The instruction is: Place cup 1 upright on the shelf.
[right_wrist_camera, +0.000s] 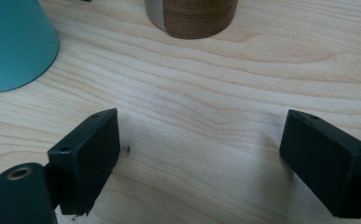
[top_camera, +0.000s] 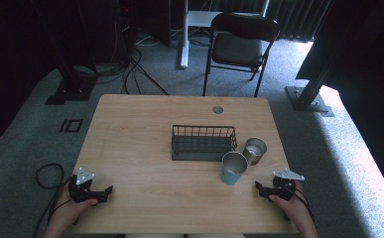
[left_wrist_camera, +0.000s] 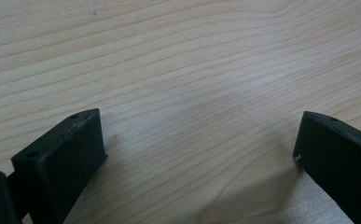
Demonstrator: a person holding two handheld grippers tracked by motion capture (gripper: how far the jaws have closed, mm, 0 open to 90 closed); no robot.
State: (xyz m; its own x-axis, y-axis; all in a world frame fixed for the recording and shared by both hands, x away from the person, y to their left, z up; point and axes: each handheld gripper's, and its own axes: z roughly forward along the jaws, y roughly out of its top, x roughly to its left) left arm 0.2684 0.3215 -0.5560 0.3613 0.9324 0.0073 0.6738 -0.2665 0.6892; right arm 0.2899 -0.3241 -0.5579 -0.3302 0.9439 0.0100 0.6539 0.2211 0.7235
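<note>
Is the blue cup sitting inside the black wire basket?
No, the blue cup stands on the table, just in front of the basket.

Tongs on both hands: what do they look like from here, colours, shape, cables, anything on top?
The left tongs and the right tongs are matt black, each with two blocky, flat-faced jaws with small screw holes in their tops. A pale grey three-cornered plate sits on top of each. Black cables trail back from both, the left one looping on the carpet. Forearms look bare; no sleeve is visible.
</note>
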